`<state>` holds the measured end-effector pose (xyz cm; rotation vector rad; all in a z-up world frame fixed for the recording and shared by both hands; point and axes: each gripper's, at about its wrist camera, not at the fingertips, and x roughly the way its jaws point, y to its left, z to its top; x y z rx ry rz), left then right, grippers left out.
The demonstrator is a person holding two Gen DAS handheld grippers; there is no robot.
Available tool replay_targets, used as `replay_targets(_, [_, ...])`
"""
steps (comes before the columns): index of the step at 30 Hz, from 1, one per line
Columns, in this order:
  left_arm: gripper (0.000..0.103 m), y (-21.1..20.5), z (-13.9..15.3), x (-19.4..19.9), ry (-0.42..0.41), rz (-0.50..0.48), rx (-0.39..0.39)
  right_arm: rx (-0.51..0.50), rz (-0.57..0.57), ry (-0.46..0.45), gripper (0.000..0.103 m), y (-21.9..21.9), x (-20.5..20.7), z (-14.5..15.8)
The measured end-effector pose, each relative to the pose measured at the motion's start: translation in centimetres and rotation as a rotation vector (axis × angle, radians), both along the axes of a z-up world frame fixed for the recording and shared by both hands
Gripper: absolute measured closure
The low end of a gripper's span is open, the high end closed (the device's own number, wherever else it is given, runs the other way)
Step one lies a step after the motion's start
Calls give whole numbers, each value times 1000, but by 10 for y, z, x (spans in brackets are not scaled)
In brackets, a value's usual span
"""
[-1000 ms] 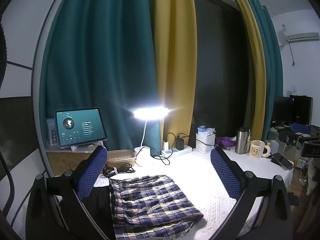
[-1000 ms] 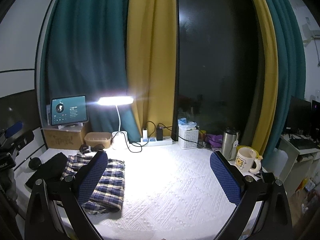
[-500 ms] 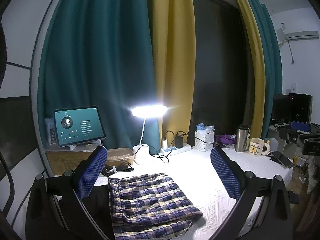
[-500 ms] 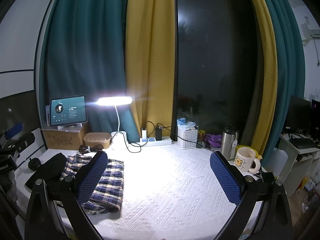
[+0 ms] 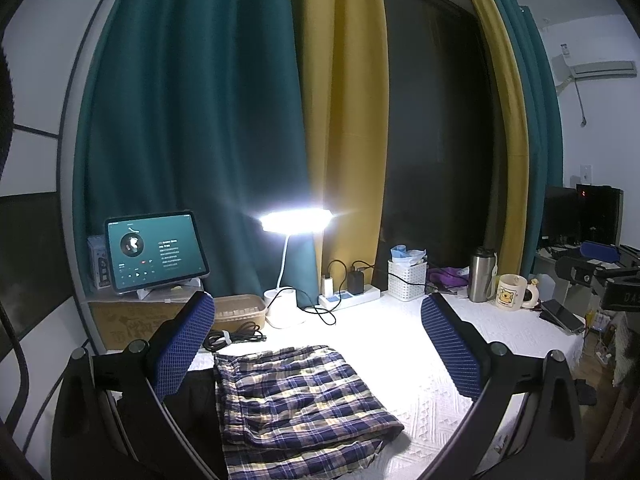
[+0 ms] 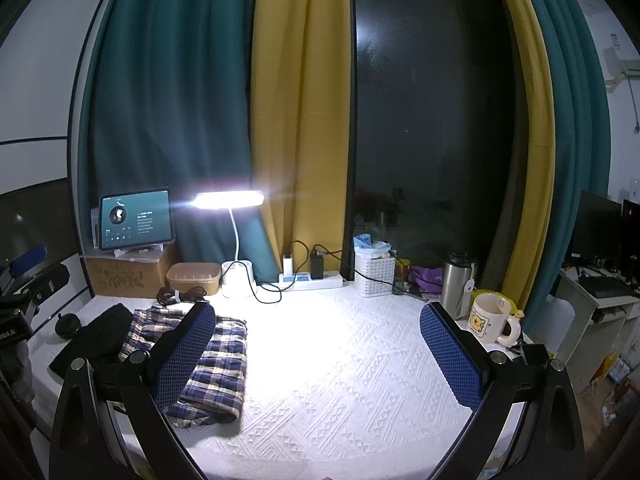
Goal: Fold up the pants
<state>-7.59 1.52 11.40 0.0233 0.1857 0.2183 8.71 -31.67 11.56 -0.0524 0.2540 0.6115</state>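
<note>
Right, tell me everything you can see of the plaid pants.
The plaid pants are soft woven cloth checked in navy, white and pale yellow. They lie folded into a flat, layered rectangle on the white textured table cover, at its left side. A dark garment lies against their left edge. Both the left gripper and right gripper hang open above, touching nothing.
</note>
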Motion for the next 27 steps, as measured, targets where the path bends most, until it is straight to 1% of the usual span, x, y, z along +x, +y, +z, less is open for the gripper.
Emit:
replay_targets(4, [1, 4, 1, -1, -13, 2, -4, 1, -2, 0, 1, 0, 1, 0])
replay_targets(10, [1, 3, -1, 1, -1, -12, 8, 1, -7, 1, 1, 2, -1, -1])
replay_targets(20, [1, 3, 0, -1, -4, -15, 9, 4, -13, 5, 1, 1, -2, -2])
replay_targets(23, [1, 2, 0, 0, -4, -7, 25, 5, -14, 6, 1, 1, -1, -2])
replay_targets(27, [1, 3, 0, -1, -1, -19, 16, 5, -15, 6, 1, 1, -2, -3])
